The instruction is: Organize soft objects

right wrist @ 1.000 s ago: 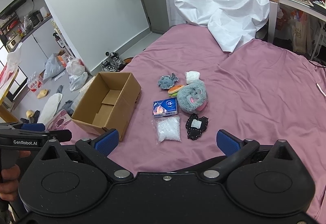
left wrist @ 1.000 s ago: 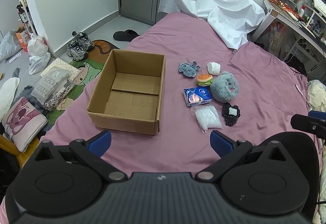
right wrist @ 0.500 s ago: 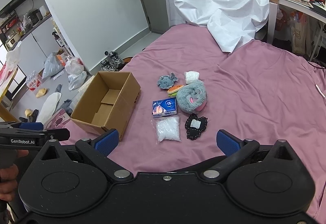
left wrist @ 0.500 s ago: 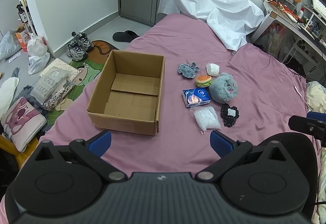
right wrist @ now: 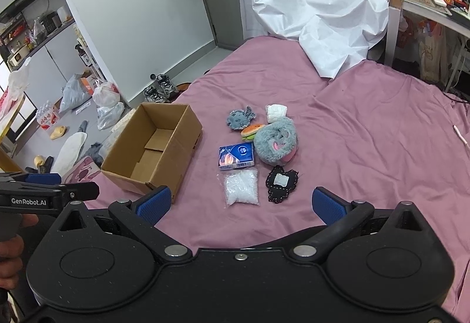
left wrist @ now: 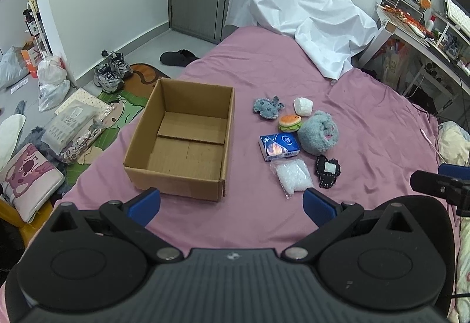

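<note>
An open, empty cardboard box sits on the purple bed. Right of it lie several soft objects: a grey-blue plush, a white wad, a burger toy, a big grey fluffy plush, a blue tissue pack, a clear bag of white filling and a black pouch. My left gripper and right gripper are open, empty, hovering in front of them.
A crumpled white sheet lies at the bed's far end. A desk stands on the right. Shoes, bags and cushions cover the floor left of the bed. The right gripper's tip shows in the left wrist view.
Both grippers have drifted slightly; the objects sit a little lower and nearer in both views. Nothing was grasped or moved.
</note>
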{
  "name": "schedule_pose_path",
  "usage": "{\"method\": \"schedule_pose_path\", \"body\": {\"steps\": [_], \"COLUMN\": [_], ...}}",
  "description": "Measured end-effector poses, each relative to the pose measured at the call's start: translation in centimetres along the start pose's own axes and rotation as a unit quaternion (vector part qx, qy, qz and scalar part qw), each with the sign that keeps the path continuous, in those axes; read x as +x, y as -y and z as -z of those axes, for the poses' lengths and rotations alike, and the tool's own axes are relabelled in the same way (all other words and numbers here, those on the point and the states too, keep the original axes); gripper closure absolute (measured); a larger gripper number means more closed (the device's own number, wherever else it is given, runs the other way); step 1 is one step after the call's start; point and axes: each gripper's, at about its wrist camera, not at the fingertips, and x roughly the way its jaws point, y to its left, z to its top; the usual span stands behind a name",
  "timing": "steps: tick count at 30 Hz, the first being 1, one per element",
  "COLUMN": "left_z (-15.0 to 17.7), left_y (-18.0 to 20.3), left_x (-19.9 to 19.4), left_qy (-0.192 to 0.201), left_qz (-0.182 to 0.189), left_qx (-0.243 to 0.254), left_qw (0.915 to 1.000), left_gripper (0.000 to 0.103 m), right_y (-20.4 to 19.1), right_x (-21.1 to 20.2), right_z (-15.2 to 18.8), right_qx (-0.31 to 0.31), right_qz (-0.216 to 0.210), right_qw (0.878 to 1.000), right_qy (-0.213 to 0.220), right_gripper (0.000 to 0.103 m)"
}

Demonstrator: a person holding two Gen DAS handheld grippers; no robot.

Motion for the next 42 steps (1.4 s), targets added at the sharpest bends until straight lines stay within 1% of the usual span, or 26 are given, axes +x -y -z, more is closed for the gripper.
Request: {"method": "schedule_pose_path", "body": {"steps": [9, 15, 23, 26, 29, 31, 33, 37, 40, 42], "left_z": [0.0, -0.1, -0.5, -0.7, -0.8, -0.8, -0.7, -0.9, -1.0, -1.0], "left_y": [0.7, 2.1, 3.4, 4.0, 4.6, 5.1, 5.5, 5.9, 6.1, 6.0], "left_x": [1.6, 2.8, 5.0, 6.1, 7.2, 7.9, 8.5, 9.8, 11.2, 12.2], "left_qy": [0.004, 0.006, 0.003, 0.003, 0.000, -0.002, -0.002, -0.005, -0.013, -0.020], "left_qz": [0.015, 0.031, 0.039, 0.041, 0.047, 0.051, 0.052, 0.059, 0.059, 0.064], "left_qx": [-0.001, 0.001, 0.005, 0.004, 0.006, 0.010, 0.012, 0.010, 0.008, 0.002], "left_qw": [0.9999, 0.9995, 0.9992, 0.9992, 0.9989, 0.9987, 0.9986, 0.9982, 0.9981, 0.9977], "left_gripper": [0.001, 0.001, 0.001, 0.003, 0.003, 0.003, 0.003, 0.003, 0.004, 0.006], "right_y": [0.5, 1.9, 4.3, 5.0, 5.9, 6.4, 6.9, 7.9, 8.7, 9.0], "right_x": [0.4, 0.5, 2.2, 2.7, 3.2, 3.5, 3.9, 4.8, 5.6, 6.2], "right_z": [0.1, -0.3, -0.2, -0.1, 0.0, 0.0, -0.1, 0.0, 0.0, 0.1], "right_qx": [0.006, 0.024, 0.062, 0.070, 0.079, 0.085, 0.092, 0.111, 0.129, 0.140], "right_qz": [-0.003, -0.002, 0.015, 0.019, 0.023, 0.020, 0.016, 0.015, 0.009, 0.004], "right_qw": [1.000, 0.999, 0.998, 0.997, 0.997, 0.996, 0.996, 0.994, 0.992, 0.990], "right_qy": [0.008, 0.028, 0.018, 0.015, 0.011, 0.009, 0.006, 0.003, -0.001, -0.004], "right_gripper": [0.000, 0.000, 0.002, 0.007, 0.010, 0.012, 0.016, 0.016, 0.020, 0.022]}}
